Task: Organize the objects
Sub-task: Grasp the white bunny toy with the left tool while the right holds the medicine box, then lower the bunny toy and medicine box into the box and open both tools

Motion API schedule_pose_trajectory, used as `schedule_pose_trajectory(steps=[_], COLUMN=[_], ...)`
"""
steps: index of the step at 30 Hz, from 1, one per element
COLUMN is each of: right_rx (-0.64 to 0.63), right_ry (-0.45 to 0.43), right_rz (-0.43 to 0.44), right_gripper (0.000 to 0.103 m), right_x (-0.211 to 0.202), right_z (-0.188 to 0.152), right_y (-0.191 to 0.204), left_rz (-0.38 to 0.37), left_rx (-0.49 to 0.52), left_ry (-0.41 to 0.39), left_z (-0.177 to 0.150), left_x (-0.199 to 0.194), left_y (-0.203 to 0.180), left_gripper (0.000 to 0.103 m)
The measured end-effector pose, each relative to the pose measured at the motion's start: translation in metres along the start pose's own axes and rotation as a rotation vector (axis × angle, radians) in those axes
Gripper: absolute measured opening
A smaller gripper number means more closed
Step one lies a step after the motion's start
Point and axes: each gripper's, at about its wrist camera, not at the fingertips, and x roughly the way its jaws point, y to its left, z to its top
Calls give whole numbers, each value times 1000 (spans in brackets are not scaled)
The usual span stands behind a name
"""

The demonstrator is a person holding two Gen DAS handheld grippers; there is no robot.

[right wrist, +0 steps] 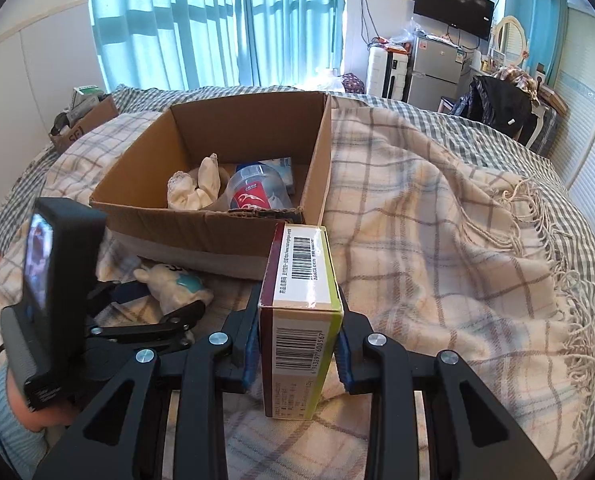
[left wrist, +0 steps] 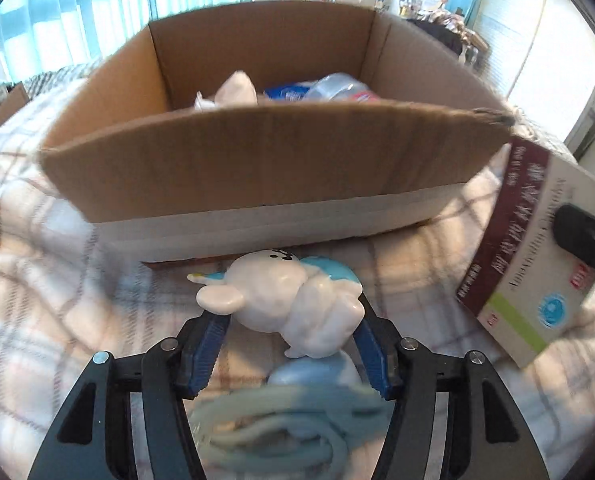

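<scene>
My left gripper (left wrist: 293, 320) is shut on a white and blue animal figurine (left wrist: 289, 300), held just above the plaid blanket in front of the open cardboard box (left wrist: 257, 168). My right gripper (right wrist: 297, 320) is shut on a medicine carton (right wrist: 299, 300) with barcodes, held upright near the box's front right corner. The carton also shows in the left wrist view (left wrist: 533, 248). The figurine (right wrist: 175, 282) and the left gripper (right wrist: 153, 312) show in the right wrist view. The box (right wrist: 201, 232) holds a clear bottle with a red label (right wrist: 257, 194), a white cloth toy (right wrist: 195, 186) and a blue packet (right wrist: 285, 170).
The plaid blanket (right wrist: 437, 240) covers the bed, with a fringe on the right. A smaller cardboard box (right wrist: 85, 124) with items stands at the back left. A fridge, a chair with a black jacket and a TV stand beyond the bed.
</scene>
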Motion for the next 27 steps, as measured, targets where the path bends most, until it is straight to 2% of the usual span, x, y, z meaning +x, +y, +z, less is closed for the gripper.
schedule_pose_trajectory(steps=[9, 18, 27], right_rx=[-15, -66, -109], right_ry=[-81, -209, -332], right_rz=[-24, -49, -42], right_gripper=[29, 29, 29], right_x=[-48, -127, -179], right_z=[1, 9, 36], right_y=[19, 51, 71], left_rz=[-34, -40, -22], left_rx=[-16, -31, -23], left_ry=[-116, -272, -407], left_z=[-13, -9, 23], left_x=[-77, -155, -212], left_y=[7, 16, 27], left_gripper=[62, 62, 62])
